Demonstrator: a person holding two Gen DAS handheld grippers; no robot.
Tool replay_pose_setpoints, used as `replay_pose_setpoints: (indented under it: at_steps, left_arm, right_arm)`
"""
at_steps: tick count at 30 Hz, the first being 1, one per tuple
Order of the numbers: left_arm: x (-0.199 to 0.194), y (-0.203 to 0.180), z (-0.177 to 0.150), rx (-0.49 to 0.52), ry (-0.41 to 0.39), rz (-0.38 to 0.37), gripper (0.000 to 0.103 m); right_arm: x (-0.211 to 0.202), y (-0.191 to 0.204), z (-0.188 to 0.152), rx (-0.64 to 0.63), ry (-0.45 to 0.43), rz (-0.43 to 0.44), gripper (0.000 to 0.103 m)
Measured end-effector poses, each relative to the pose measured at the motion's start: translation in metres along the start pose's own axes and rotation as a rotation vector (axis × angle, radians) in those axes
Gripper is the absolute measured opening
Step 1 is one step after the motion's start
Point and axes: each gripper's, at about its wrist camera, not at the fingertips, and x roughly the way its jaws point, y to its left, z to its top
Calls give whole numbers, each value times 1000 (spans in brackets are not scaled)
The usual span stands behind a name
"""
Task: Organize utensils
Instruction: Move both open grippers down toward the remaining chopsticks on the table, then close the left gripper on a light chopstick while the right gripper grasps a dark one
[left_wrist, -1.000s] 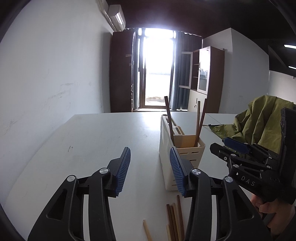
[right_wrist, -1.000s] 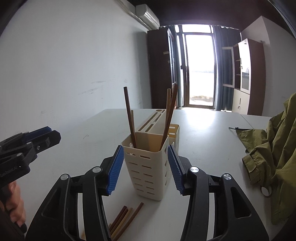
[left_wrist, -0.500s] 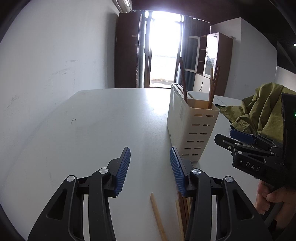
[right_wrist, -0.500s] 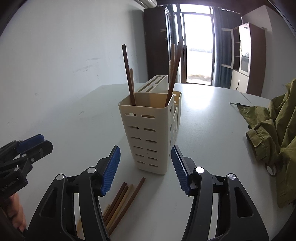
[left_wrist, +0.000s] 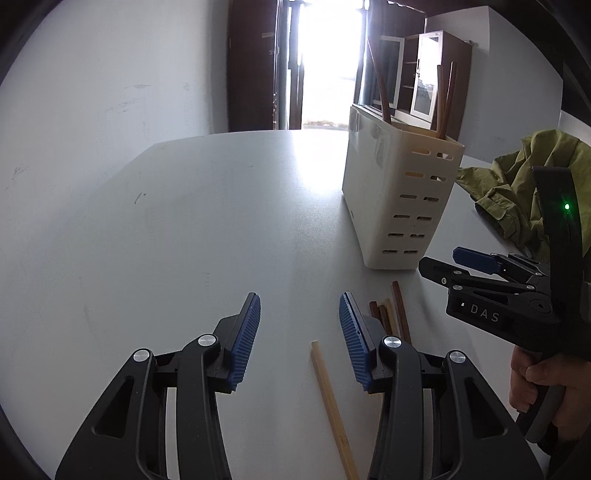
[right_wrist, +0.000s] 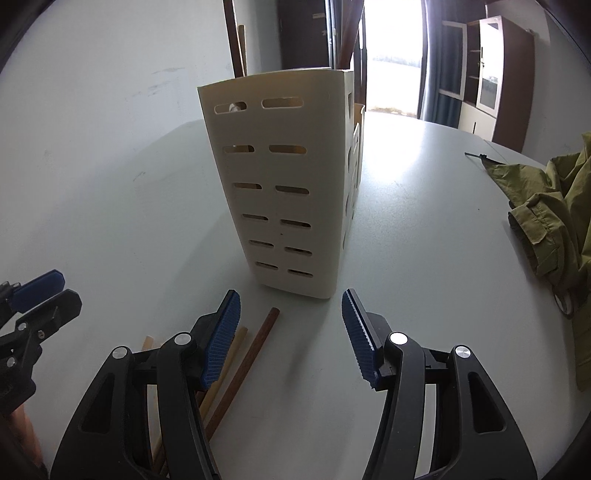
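Smooth white table (left_wrist: 184, 240), slotted plastic holder (right_wrist: 280, 192)

my left gripper (left_wrist: 299, 325): matt black plastic arms, ribbed blue rubbery pads, shiny metal pivot screws | my right gripper (right_wrist: 291, 325): same build | cream slotted plastic utensil holder (right_wrist: 280, 192): smooth, satin | brown and pale wooden chopsticks (right_wrist: 243, 362): smooth, matt | white table top (left_wrist: 184, 221): smooth, slight sheen, scuffed | olive-green cloth jacket (right_wrist: 554, 221): crumpled, matt

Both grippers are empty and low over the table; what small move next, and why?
Probably ease the open left gripper down over the pale loose chopstick lying between its jaws and close. Other sticks already stand in the cream slotted holder, and this one lies apart from the bundle.
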Motion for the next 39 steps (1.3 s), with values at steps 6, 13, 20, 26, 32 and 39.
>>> replay_pose_setpoints:
  at_steps: [6, 13, 20, 26, 32, 39]
  left_arm:
    - [17, 6, -11, 5, 70, -6, 45]
    - [29, 10, -17, -3, 130, -20, 45]
    - [39, 5, -24, 21, 179, -14, 45]
    - [46, 4, -27, 27, 211, -7, 45]
    - [51, 5, -28, 24, 228, -25, 45]
    - [55, 2, -30, 40, 230, -11, 45]
  right_arm:
    - [17, 2, -3, 6, 43, -10, 57]
    - [29, 4, -8, 10, 75, -2, 57]
    - [36, 7, -8, 22, 107, -3, 51]
    - [40, 14, -11, 11, 130, -12, 47]
    - [42, 17, -12, -5, 139, -29, 44]
    - [41, 25, -15, -30, 146, -62, 34]
